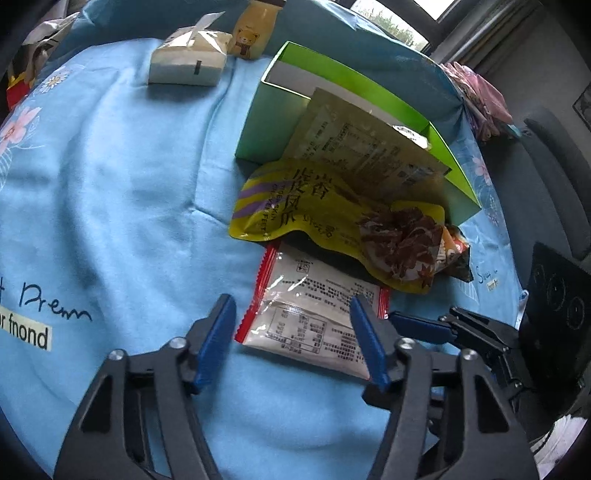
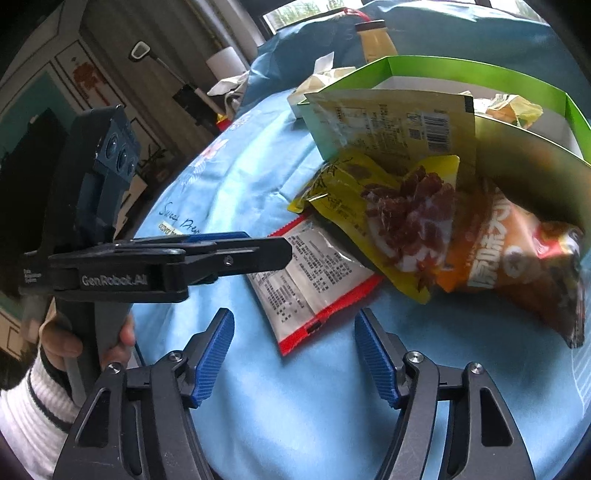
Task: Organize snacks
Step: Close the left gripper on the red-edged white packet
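A red-edged white snack packet (image 1: 314, 314) lies flat on the blue cloth. My left gripper (image 1: 293, 306) is open, its blue pads on either side of the packet's near end. A yellow chicken-feet pouch (image 1: 325, 218) lies behind it, overlapping a beige pouch (image 1: 369, 147) that leans out of the green box (image 1: 266, 122). In the right wrist view my right gripper (image 2: 293, 321) is open and empty, just short of the red-edged packet (image 2: 314, 280). The yellow pouch (image 2: 388, 206), an orange chip bag (image 2: 517, 251) and the beige pouch (image 2: 391, 122) lie by the green box (image 2: 461, 74).
A white wrapped packet (image 1: 188, 62) and a bear-print bottle (image 1: 251, 33) stand at the far side of the blue cloth (image 1: 110, 184). The right gripper's body (image 1: 472, 332) shows at the left wrist view's right edge. The left gripper (image 2: 184, 258) crosses the right wrist view's left side.
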Motion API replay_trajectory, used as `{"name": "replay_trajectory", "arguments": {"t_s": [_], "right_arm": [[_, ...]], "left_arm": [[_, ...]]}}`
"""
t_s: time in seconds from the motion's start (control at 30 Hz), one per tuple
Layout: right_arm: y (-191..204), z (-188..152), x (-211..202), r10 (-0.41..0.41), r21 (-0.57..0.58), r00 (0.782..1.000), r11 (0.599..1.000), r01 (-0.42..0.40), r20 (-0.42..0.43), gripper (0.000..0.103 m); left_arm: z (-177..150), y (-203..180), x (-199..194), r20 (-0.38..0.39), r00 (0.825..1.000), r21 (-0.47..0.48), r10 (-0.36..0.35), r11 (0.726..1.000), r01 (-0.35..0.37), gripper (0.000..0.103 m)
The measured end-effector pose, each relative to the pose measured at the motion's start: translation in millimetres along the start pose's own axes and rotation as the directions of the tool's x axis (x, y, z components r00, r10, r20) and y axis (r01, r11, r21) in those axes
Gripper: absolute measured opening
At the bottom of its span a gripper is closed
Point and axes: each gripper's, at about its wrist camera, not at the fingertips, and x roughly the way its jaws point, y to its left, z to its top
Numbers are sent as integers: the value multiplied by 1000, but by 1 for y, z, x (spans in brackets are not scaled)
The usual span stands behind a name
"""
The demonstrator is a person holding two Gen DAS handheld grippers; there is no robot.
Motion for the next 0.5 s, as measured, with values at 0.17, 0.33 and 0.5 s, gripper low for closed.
{"name": "replay_trajectory", "arguments": {"t_s": [0.17, 0.33, 0.5], "right_arm": [[-1, 3, 5, -10, -16, 1000, 1000, 10, 0, 60], [-1, 5, 8, -39, -39, 999, 998, 40, 8, 39], [-8, 3, 4, -6, -9, 1000, 1000, 6, 12, 32]], "left_arm": [[-2, -6, 4, -17, 1000, 26, -15, 1000, 15, 50], [-4, -11, 5, -13, 1000, 29, -9, 1000, 10, 48], [-6, -6, 2, -11, 999, -7, -42, 999, 42, 41]]}}
